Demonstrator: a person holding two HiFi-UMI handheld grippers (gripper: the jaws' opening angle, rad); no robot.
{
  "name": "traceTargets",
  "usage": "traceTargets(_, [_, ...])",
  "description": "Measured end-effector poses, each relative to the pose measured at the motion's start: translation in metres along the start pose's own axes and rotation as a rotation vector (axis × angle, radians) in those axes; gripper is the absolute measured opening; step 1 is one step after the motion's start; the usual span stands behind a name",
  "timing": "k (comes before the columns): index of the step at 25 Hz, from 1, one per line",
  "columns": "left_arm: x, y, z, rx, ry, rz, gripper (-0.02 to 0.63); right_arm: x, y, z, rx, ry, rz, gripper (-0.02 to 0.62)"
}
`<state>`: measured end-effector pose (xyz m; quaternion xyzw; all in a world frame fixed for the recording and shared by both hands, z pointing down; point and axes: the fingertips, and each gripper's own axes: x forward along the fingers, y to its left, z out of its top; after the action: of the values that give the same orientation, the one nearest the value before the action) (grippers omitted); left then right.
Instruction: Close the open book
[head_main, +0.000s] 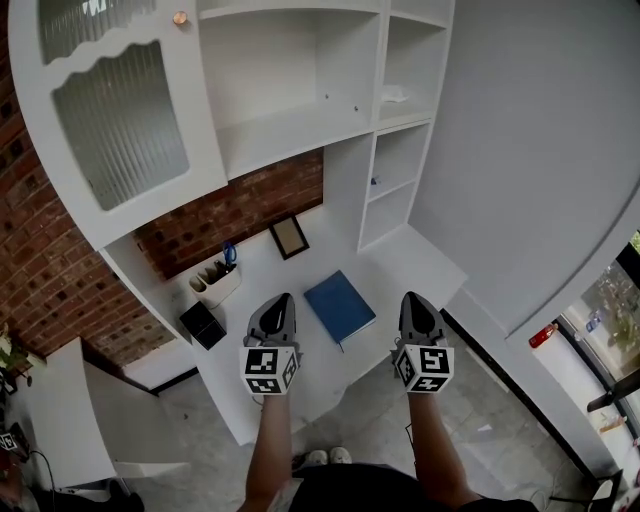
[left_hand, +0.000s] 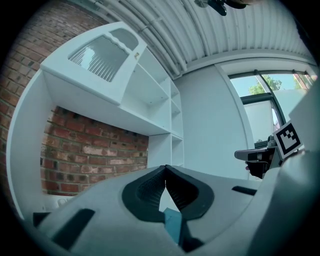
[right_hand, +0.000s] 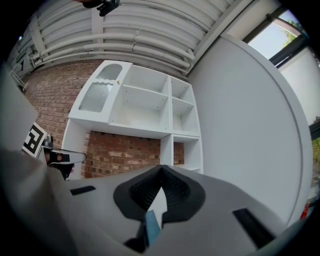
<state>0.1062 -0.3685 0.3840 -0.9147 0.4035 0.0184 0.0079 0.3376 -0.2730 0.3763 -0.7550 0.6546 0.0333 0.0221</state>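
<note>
From the head view, the book (head_main: 340, 306) lies closed, blue cover up, on the white worktop (head_main: 420, 262), between my two tongs and a little farther out than their tips. My left tongs (head_main: 283, 298) are near its left edge and my right tongs (head_main: 412, 297) to its right; neither touches it. Farther left stand a black box (head_main: 203, 325) and a white pen holder (head_main: 215, 284), and a picture frame (head_main: 290, 237) leans at the far brick wall (head_main: 235, 212).

In the left gripper view, my tongs are pinched together at the tips, with nothing between them. A blue sliver (left_hand: 172, 223) shows through the gap below.

In the right gripper view, these tongs are pressed tip to tip as well, empty, facing the white shelves (right_hand: 145, 105).
</note>
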Motion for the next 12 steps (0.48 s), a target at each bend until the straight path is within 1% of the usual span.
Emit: traceTargets(12, [0.000, -0.005, 0.001, 0.002, 0.002, -0.006, 0.009, -0.012, 0.002, -0.009, -0.008, 0.020, -0.003, -0.003])
